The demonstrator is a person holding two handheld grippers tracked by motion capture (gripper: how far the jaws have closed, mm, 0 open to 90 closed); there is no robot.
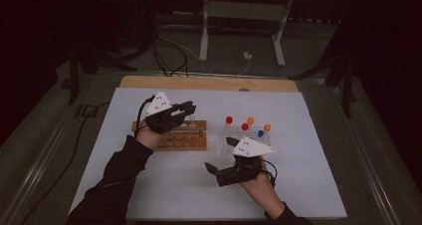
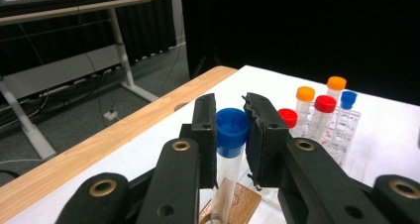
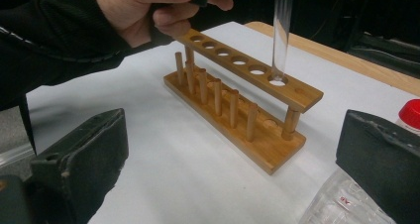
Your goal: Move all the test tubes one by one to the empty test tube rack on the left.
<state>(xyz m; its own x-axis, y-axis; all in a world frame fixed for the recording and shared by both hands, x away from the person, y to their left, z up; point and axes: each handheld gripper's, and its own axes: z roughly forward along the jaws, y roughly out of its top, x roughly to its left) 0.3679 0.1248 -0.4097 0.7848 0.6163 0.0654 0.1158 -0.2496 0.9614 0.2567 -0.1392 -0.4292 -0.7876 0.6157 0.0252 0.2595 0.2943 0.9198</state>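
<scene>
My left gripper (image 2: 231,110) is shut on a clear test tube with a blue cap (image 2: 232,129) and holds it upright over the wooden rack (image 1: 174,138). In the right gripper view, that tube (image 3: 281,35) has its lower end in a hole near the end of the rack's top bar (image 3: 247,65). The left gripper (image 1: 186,109) hovers above the rack's right half. My right gripper (image 1: 220,155) stands open near the front of the table, its wide-apart jaws holding nothing (image 3: 233,149).
A clear plastic rack (image 1: 249,138) right of the wooden one holds several tubes with red (image 2: 325,104), orange (image 2: 305,93) and blue (image 2: 348,99) caps. The white mat (image 1: 298,185) covers the table, and a wooden edge (image 1: 209,82) runs along the far side.
</scene>
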